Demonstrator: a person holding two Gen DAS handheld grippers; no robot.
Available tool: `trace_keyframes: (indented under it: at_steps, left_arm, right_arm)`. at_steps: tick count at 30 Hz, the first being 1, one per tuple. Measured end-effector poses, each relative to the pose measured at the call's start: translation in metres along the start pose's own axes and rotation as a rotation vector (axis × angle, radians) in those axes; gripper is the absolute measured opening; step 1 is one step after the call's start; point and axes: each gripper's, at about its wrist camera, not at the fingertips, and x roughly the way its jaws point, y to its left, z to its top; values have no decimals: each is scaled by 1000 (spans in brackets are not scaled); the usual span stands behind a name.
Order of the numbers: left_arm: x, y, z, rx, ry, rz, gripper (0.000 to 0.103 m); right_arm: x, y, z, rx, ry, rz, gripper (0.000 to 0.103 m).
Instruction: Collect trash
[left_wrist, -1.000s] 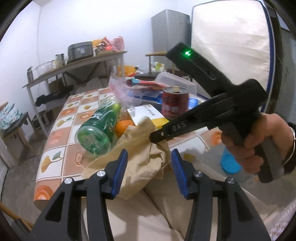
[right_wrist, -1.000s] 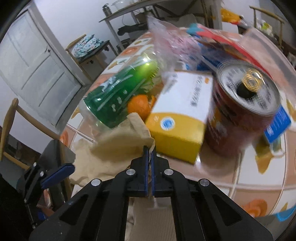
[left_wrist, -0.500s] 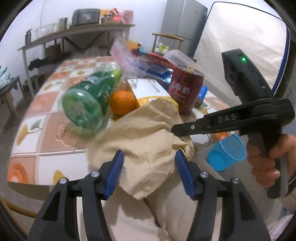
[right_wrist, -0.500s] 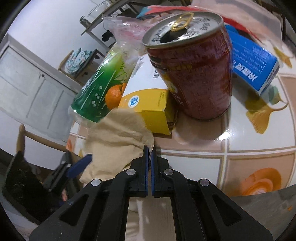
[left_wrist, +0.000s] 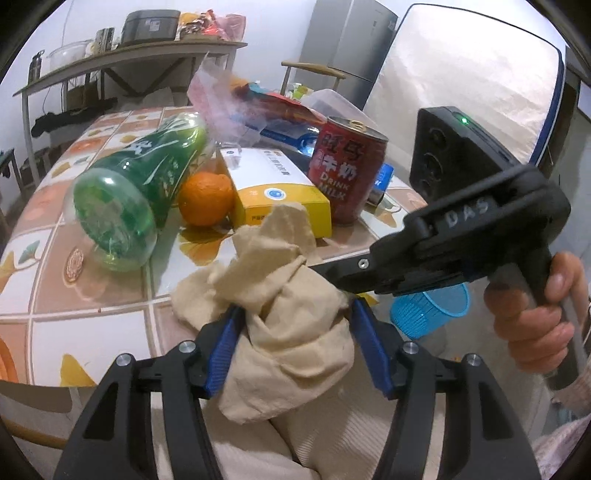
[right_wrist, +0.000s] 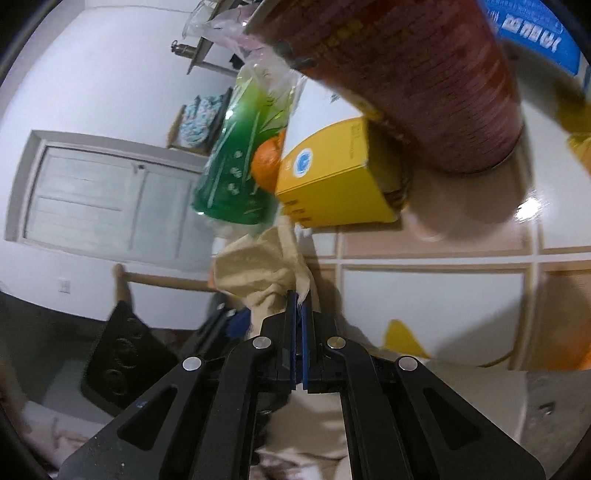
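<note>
The left hand-held gripper (left_wrist: 295, 343) stood about half open, its blue pads flanking a crumpled beige bag (left_wrist: 280, 317) at the near edge of the tiled bench (left_wrist: 92, 302); whether they pressed it was unclear. The right hand-held gripper (right_wrist: 297, 306) was clamped tight on the bag's edge. Beyond lay a green bottle (left_wrist: 140, 192), an orange (left_wrist: 207, 197), a yellow box (left_wrist: 273, 192) and a red can (left_wrist: 347, 170).

red can (left_wrist: 347, 170) "DRINK MILK", right tool (left_wrist: 321, 268) "DAS"
</note>
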Motion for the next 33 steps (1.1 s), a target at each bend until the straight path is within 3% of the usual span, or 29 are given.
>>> trace_keyframes:
  at_steps: [5, 11, 13, 15, 20, 24, 29, 33]
  left_arm:
    - [4, -8, 3, 45, 2, 5, 33]
    - [4, -22, 5, 117, -8, 59, 19]
    - [2, -22, 7, 114, -12, 49, 17]
    - [-1, -23, 8, 116, -21, 48, 16]
    - [-8, -24, 10, 110, -40, 58, 15]
    - [-19, -22, 9, 78, -61, 66, 15]
    - [-26, -14, 11, 36, -76, 76, 15]
    - [-29, -9, 11, 19, -72, 93, 15]
  right_arm:
    - [-9, -2, 3, -4, 14, 11, 1]
    - [-19, 6, 0, -54, -8, -17, 5]
    - [-20, 16, -1, -75, -29, -42, 9]
    - [-22, 24, -2, -104, -54, -83, 26]
    - [-51, 35, -10, -188, -143, -203, 42]
    - [-87, 51, -15, -283, -225, -282, 51]
    - [-113, 87, -12, -431, -320, -315, 58]
    - [-105, 116, 11, -522, -345, -366, 61]
